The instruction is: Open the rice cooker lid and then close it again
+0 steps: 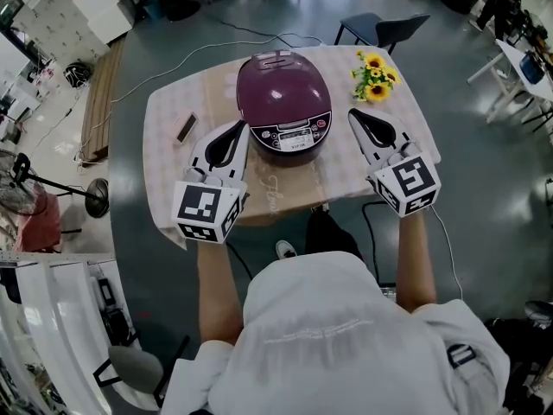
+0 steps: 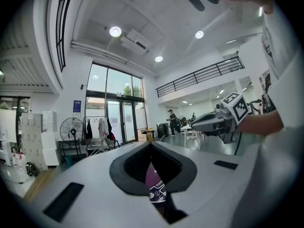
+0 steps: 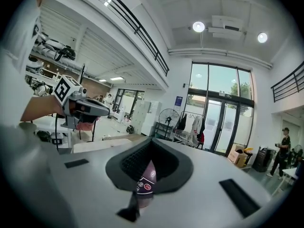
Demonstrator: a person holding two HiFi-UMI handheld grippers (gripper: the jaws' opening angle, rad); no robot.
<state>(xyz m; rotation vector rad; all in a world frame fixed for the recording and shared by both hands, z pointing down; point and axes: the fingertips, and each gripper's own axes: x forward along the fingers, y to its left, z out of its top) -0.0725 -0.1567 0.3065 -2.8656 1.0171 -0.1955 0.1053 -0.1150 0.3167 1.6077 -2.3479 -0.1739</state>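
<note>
A maroon rice cooker (image 1: 284,102) with its lid down stands at the middle of a small table (image 1: 173,111), its control panel facing me. My left gripper (image 1: 239,126) hovers just left of the cooker's front, shut with nothing in it. On the other side my right gripper (image 1: 352,116) hangs close to the cooker's right front, also shut and empty. A sliver of the cooker's purple side and buttons (image 2: 156,186) shows through the narrow slit of the left gripper view. The right gripper view shows the cooker (image 3: 145,182) the same way, and the left gripper (image 3: 83,106) across from it.
Yellow artificial flowers (image 1: 375,76) sit at the table's far right corner. A small dark remote-like object (image 1: 185,128) lies on the left part of the tabletop. A chair (image 1: 380,28) stands behind the table. Cables trail over the floor.
</note>
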